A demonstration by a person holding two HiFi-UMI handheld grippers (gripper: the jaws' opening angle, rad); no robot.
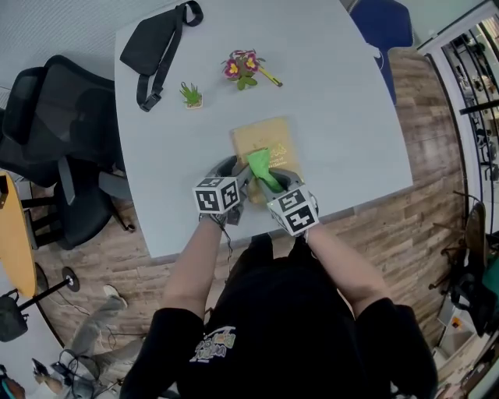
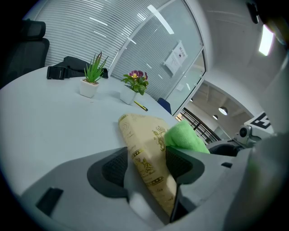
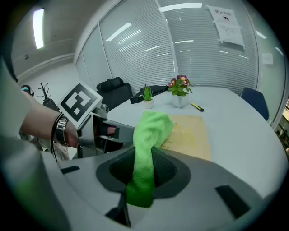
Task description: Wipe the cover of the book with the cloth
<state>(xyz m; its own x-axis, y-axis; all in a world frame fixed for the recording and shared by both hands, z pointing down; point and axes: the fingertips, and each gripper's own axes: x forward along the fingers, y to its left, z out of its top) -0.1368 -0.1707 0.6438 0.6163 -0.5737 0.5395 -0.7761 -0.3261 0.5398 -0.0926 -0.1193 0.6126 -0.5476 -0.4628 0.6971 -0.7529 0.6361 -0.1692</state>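
A tan book with gold print (image 1: 267, 143) lies on the grey table near its front edge. My left gripper (image 1: 238, 178) is shut on the book's near left corner; in the left gripper view the book (image 2: 149, 153) sits clamped between the dark pads. My right gripper (image 1: 273, 183) is shut on a bright green cloth (image 1: 262, 166), whose bunched end rests on the book's near part. In the right gripper view the cloth (image 3: 146, 153) runs up from between the jaws onto the book (image 3: 192, 135). The cloth (image 2: 184, 136) also shows beside the book in the left gripper view.
A black waist bag (image 1: 156, 47), a small green potted plant (image 1: 191, 96), a flowering pot plant (image 1: 241, 67) and a yellow pen (image 1: 270, 76) lie at the table's (image 1: 343, 93) far side. Black office chairs (image 1: 54, 125) stand left; a blue chair (image 1: 383, 23) stands behind.
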